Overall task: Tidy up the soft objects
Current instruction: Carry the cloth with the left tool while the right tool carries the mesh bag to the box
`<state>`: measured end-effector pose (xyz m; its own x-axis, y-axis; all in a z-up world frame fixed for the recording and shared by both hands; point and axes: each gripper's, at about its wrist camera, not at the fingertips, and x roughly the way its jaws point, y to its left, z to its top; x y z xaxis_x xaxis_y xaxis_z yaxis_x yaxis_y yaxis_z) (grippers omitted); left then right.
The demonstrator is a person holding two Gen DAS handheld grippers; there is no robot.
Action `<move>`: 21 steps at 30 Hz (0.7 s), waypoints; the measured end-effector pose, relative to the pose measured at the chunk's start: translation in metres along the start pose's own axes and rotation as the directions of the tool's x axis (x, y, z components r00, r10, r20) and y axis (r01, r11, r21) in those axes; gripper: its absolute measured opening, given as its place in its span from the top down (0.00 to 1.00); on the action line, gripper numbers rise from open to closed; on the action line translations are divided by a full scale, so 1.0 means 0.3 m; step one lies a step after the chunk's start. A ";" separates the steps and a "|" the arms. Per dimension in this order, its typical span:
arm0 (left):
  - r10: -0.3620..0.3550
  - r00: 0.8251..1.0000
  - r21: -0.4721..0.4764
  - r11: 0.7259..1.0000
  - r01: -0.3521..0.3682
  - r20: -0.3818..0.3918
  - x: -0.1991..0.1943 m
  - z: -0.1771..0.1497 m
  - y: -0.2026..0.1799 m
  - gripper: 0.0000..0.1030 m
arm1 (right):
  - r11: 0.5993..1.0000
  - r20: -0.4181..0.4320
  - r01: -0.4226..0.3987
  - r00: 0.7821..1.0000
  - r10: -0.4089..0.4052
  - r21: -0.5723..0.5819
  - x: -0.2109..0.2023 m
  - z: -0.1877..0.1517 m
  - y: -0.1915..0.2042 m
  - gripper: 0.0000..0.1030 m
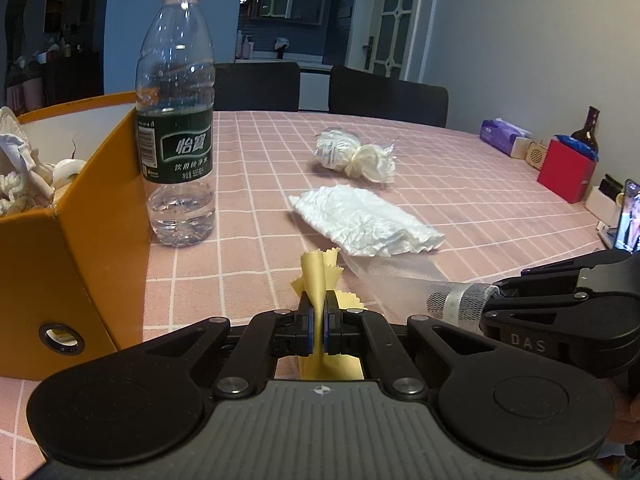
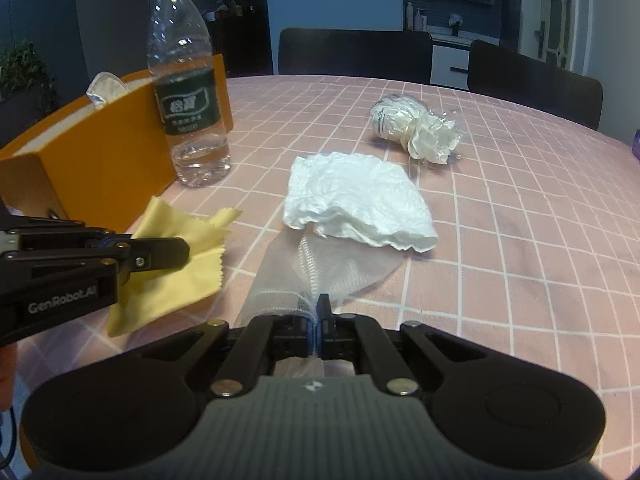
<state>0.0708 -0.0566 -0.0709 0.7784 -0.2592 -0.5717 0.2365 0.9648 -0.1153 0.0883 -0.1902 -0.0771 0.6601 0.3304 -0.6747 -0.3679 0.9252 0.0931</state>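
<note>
Mesh cloth [image 2: 340, 268] edge pinched by right gripper [image 2: 323, 316], bare tablecloth [image 2: 520, 260] alongside

We see a water bottle [image 1: 176, 120] standing upright on the pink checked tablecloth [image 1: 460, 184], just beside the orange box's corner, with a little water at its bottom, a white cap and a dark green label. Two dark chairs [image 2: 354, 50] stand at the table's far edge. Along the right edge of the left wrist view we find a purple tissue pack [image 1: 504, 136], a red box [image 1: 566, 176], a brown glass bottle [image 1: 588, 130] behind it, and a lit screen [image 1: 628, 224]. Windows and a door show beyond
</note>
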 end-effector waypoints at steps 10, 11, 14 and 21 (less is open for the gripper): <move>-0.042 0.992 0.020 0.999 0.040 0.116 -0.176 0.044 -0.018 0.96 | 0.998 0.088 -0.052 0.995 0.056 -0.043 -0.208 0.048 0.077 1.00; -0.043 0.991 0.029 0.999 0.039 0.127 -0.195 0.051 -0.021 0.96 | 0.997 0.100 -0.060 0.993 0.064 -0.049 -0.223 0.059 0.088 1.00; -0.042 0.988 0.049 0.998 0.035 0.151 -0.251 0.073 -0.004 0.96 | 0.994 0.140 -0.064 0.987 0.076 -0.086 -0.263 0.094 0.128 1.00; -0.002 0.979 0.061 0.998 -0.010 0.204 -0.371 0.123 0.090 0.96 | 0.981 0.195 -0.111 0.971 0.141 -0.159 -0.295 0.196 0.221 1.00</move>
<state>0.0119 -0.0034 0.0198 0.8800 -0.2651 -0.3942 0.2632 0.9629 -0.0600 0.0438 -0.1471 0.0319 0.7166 0.4876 -0.4988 -0.5379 0.8415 0.0499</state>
